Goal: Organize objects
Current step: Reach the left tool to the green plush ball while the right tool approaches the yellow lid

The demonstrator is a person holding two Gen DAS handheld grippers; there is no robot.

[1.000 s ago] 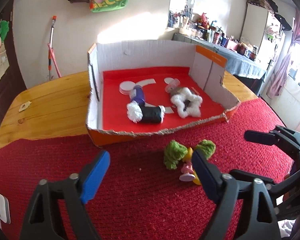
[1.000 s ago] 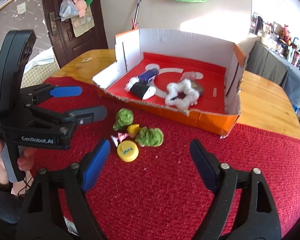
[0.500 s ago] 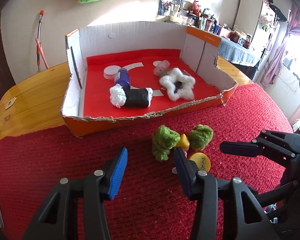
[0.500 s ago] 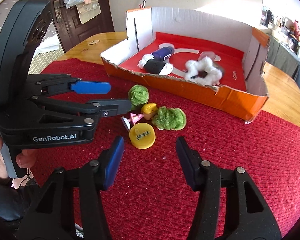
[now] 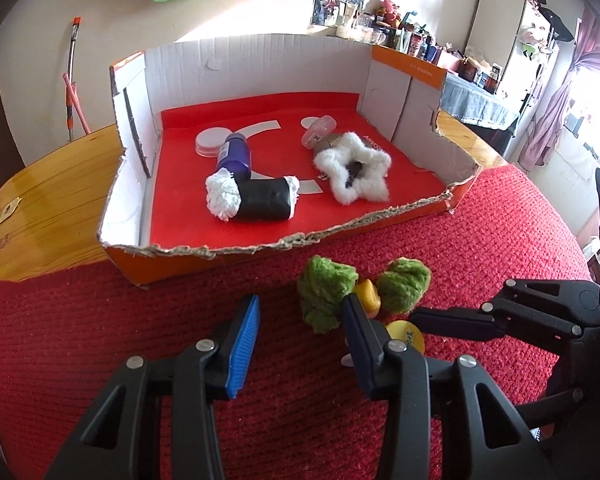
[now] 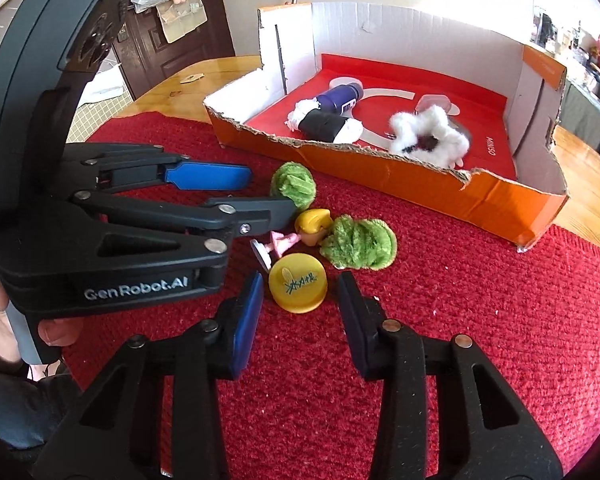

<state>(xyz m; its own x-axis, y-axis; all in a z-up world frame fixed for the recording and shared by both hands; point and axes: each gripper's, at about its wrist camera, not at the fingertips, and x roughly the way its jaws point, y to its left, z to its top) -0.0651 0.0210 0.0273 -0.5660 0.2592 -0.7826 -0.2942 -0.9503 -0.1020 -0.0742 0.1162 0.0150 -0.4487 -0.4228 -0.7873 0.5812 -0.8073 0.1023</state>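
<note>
Both grippers hung low over the red cloth [image 6: 480, 340], jaws closing with nothing gripped. The left gripper [image 5: 298, 336] had only a narrow gap — bare cloth lay between its fingers, the doll with 2 green pom-poms [image 5: 326, 286] just ahead at its right fingertip. The right gripper [image 6: 300, 300] stood just behind the yellow disc [image 6: 298, 282], apart from it. The cardboard box [image 5: 160, 266] beyond already held a purple bottle [image 5: 234, 154], a black roll [image 5: 266, 200] and a white fluffy star [image 5: 354, 172].
</note>
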